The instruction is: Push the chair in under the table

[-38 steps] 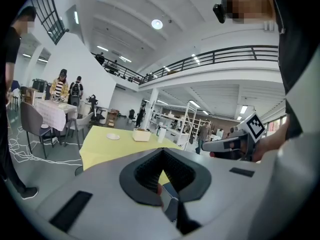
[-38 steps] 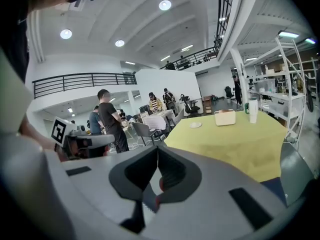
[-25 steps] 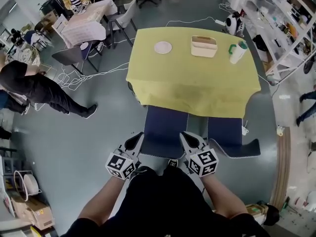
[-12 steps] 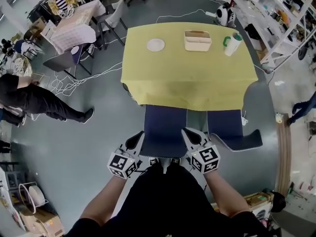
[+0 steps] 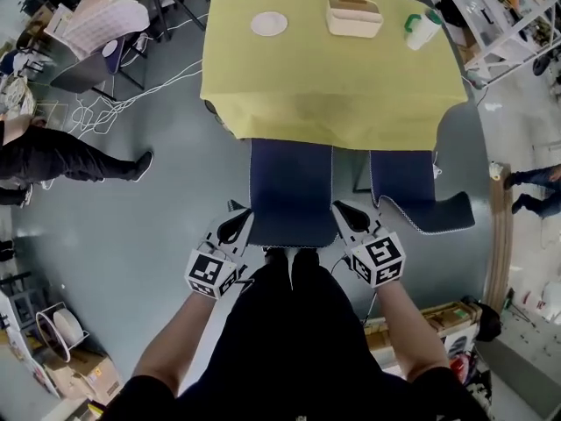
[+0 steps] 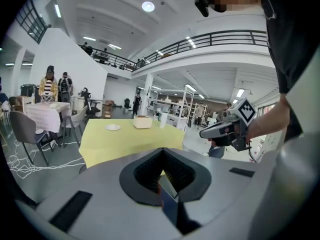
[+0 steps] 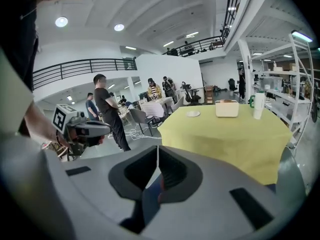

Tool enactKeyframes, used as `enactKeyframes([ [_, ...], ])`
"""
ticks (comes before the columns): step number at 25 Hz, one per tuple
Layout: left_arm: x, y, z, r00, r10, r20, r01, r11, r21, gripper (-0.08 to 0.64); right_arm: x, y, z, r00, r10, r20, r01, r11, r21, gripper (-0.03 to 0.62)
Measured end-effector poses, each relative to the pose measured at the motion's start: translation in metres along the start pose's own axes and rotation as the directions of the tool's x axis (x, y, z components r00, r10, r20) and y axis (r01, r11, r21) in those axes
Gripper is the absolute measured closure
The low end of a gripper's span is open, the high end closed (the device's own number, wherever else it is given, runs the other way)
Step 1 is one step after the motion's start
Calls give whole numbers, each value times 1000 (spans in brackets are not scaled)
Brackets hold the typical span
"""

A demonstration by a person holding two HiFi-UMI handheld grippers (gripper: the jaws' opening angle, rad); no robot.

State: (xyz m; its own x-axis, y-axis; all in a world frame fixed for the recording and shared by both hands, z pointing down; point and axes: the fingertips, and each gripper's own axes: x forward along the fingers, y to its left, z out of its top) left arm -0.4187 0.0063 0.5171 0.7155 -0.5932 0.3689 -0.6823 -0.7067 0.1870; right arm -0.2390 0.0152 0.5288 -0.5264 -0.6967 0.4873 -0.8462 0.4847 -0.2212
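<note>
A dark blue chair (image 5: 289, 191) stands at the near edge of the yellow-covered table (image 5: 333, 95), its front tucked under the cloth. My left gripper (image 5: 237, 220) sits at the left corner of the chair's back and my right gripper (image 5: 344, 210) at the right corner. Both are shut with nothing clamped. In the left gripper view the closed tips (image 6: 162, 150) point at the table (image 6: 130, 136), and a dark blue chair edge (image 6: 170, 204) shows below them. The right gripper view shows the same: closed tips (image 7: 158, 149), with the table (image 7: 225, 134) ahead.
A second blue chair (image 5: 412, 191) stands right of the first. On the table are a white plate (image 5: 268, 24), a beige box (image 5: 354, 16) and a white bottle (image 5: 422, 27). A person in black (image 5: 61, 156) and floor cables (image 5: 114, 112) are left; shelving is on the right.
Both grippers have come down beside the chair's back and point more steeply downward. Their jaws have stayed shut. The head view has shifted toward the table.
</note>
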Motion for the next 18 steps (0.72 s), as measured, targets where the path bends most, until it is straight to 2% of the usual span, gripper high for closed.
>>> enactKeyframes([
  [6,9,7,-49,994,-28,-102,33,999,40,552,21,14,-48,995,43,-93,-46,998,-32,572],
  [12,17,6,-92,981,-50,-188,69,993,97,549,32,25,-95,978,85,-191,-97,994,-53,503],
  [15,18,7,-115,971,-45,-235,82,985,154,477,37,28,-118,966,101,-238,-119,991,-65,477],
  [18,17,4,-140,954,-71,-291,125,977,171,422,41,35,-141,949,127,-290,-165,980,-110,448],
])
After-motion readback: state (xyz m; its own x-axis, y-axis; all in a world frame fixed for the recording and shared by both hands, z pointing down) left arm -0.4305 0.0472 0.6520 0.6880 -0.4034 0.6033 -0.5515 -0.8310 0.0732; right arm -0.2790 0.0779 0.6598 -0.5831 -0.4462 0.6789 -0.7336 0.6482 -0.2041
